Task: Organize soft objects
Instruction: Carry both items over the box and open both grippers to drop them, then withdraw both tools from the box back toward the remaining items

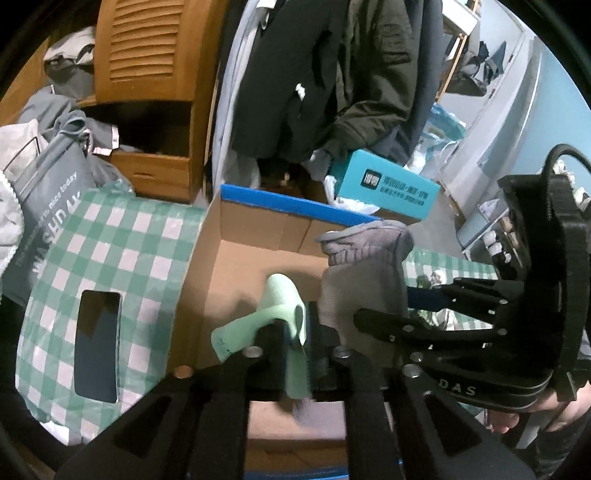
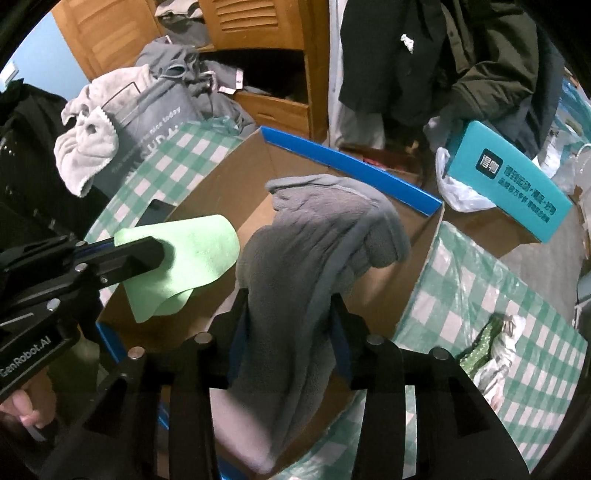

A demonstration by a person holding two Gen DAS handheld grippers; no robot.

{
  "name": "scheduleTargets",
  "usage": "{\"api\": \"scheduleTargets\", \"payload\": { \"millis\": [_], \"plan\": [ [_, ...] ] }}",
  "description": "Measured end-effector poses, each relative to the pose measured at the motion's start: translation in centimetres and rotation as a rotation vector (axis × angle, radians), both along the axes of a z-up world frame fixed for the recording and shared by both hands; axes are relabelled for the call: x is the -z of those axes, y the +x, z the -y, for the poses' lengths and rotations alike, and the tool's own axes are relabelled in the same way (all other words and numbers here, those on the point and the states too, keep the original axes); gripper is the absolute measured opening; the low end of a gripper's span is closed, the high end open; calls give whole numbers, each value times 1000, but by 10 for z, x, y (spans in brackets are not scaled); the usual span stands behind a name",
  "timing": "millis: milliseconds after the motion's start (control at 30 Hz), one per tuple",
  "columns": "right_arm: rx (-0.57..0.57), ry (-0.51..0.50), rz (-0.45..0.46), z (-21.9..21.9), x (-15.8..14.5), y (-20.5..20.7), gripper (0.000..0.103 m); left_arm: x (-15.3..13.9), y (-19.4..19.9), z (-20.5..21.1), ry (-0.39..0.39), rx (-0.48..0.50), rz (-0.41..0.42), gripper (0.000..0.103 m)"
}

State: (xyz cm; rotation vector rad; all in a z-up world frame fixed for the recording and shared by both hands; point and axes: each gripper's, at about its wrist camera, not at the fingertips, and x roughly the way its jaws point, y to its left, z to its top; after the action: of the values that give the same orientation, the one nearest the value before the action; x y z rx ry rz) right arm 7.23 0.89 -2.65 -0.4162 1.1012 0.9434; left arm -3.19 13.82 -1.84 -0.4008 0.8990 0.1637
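I hold both loads over the open cardboard box (image 2: pixel 207 206) with the blue rim: my left gripper (image 1: pixel 295 332) has its jaws closed on a pale green cloth (image 1: pixel 275 295), and my right gripper (image 2: pixel 290 321) has its jaws clamped on a grey fleece glove (image 2: pixel 317 236), which droops down between them. Neither piece has been let go, and the box floor, where I can see it, looks bare, so I judge the sorting barely begun; dropping these two in comes next. A pile of grey clothes (image 2: pixel 184 70) by the wooden cabinet (image 2: pixel 258 22), and a pale towel (image 2: pixel 86 147) beside it, may be left to do. The right view shows that towel, and a crumpled green-and-white wrapper (image 2: pixel 491 339) on the checked cloth (image 2: pixel 480 280); the left view shows instead a dark phone-like slab (image 1: pixel 96 343) lying on that check pattern left of the box.
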Motion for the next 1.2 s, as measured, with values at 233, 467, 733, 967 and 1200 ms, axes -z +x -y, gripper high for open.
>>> {"api": "scheduleTargets", "payload": {
  "millis": [233, 467, 733, 967, 1200],
  "plan": [
    [15, 11, 7, 5, -4, 2, 58, 3, 1, 2, 26, -11, -39, 43],
    [54, 24, 9, 19, -11, 9, 61, 1, 4, 8, 38, -3, -49, 66],
    [87, 37, 18, 44, -17, 13, 62, -2, 9, 22, 35, 24, -40, 66],
    [124, 33, 20, 71, -16, 18, 62, -3, 16, 39, 34, 59, -42, 67],
    [170, 32, 26, 102, -16, 26, 63, -4, 27, 61, 34, 104, -46, 67]
  ]
}}
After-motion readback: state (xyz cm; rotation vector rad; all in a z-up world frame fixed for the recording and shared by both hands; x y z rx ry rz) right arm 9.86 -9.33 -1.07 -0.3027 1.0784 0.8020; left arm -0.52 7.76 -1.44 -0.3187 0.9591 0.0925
